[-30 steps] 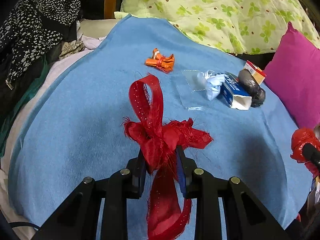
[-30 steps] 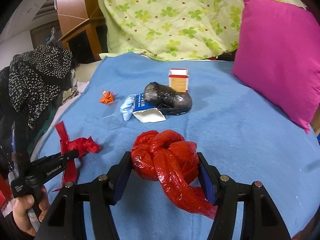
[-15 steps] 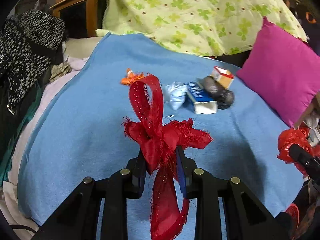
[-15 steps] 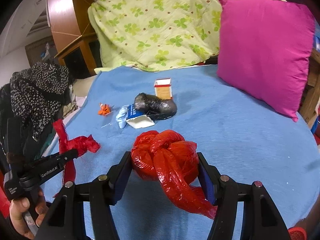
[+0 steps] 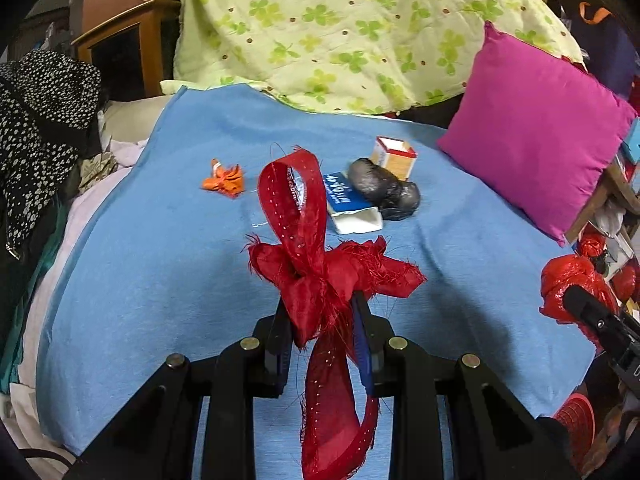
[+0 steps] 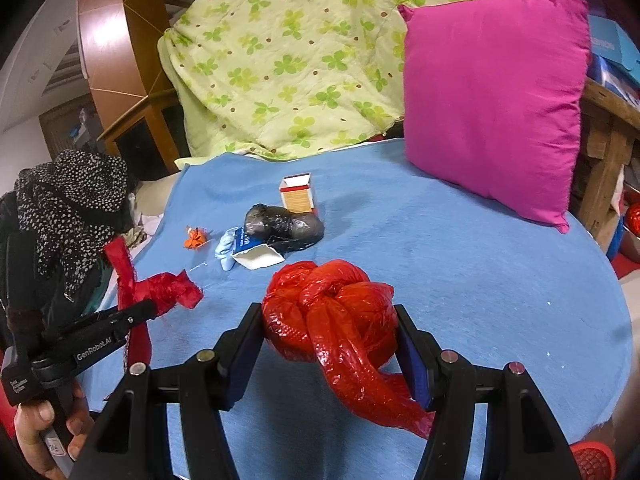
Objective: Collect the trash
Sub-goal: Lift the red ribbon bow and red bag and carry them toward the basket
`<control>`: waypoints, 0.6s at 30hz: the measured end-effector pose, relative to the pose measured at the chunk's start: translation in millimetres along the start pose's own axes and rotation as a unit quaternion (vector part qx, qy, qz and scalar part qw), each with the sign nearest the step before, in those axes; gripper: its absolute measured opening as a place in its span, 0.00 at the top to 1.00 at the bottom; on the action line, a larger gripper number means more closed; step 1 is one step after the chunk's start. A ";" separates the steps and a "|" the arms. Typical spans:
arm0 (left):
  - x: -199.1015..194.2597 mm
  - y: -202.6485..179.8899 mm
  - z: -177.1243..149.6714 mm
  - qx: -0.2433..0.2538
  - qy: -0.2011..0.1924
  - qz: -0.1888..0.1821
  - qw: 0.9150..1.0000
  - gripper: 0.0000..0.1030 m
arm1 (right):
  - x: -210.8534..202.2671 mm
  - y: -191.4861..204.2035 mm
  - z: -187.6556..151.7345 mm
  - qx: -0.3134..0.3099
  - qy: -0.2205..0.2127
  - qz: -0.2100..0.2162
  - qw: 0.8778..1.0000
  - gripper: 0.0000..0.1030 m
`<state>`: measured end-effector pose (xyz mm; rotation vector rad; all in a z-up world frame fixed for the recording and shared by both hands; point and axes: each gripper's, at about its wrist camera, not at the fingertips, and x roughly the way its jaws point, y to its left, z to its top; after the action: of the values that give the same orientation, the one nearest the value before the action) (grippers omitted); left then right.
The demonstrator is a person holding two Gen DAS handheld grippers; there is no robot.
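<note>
Trash left on blue blanket [image 6: 460, 280]: orange scrap [image 5: 224, 178], cartons, black bag [image 6: 284, 224]; grippers pinch red ribbon [image 5: 316, 276], red bag [image 6: 332, 312].

A frayed red ribbon bow [image 5: 320, 276] and a knotted red plastic bag [image 6: 332, 316] hung lifted above the blue blanket [image 5: 140, 280]. On that blanket lay an orange scrap [image 5: 224, 180], a blue-white carton [image 5: 352, 208], a dark crumpled bag [image 5: 384, 188] and a small opened box [image 5: 394, 158].

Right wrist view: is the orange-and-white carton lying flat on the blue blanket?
No: the orange-and-white carton stands upright, open top up, behind the black bag on the blue blanket.
</note>
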<state>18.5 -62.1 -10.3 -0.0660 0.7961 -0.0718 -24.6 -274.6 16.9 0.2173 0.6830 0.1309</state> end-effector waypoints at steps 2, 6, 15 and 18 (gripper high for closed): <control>0.2 -4.2 0.3 0.003 0.001 -0.004 1.000 0.72 | -3.0 -3.0 -1.0 0.003 -0.002 -0.003 1.000 0.36; -1.5 -14.8 2.1 0.010 -0.003 -0.014 1.000 0.72 | -10.8 -9.1 -2.3 0.010 -0.008 -0.012 1.000 0.36; 0.4 -30.9 3.9 0.025 -0.003 -0.026 0.999 0.72 | -25.7 -25.2 -3.2 0.029 -0.021 -0.028 0.999 0.36; -0.4 -36.8 5.0 0.033 -0.002 -0.025 0.999 0.72 | -31.4 -29.5 -1.1 0.034 -0.028 -0.030 0.999 0.36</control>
<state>20.3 -98.5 -3.4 -0.0245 0.7878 -0.1453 -48.0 -309.0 28.1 0.2638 0.6372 0.0443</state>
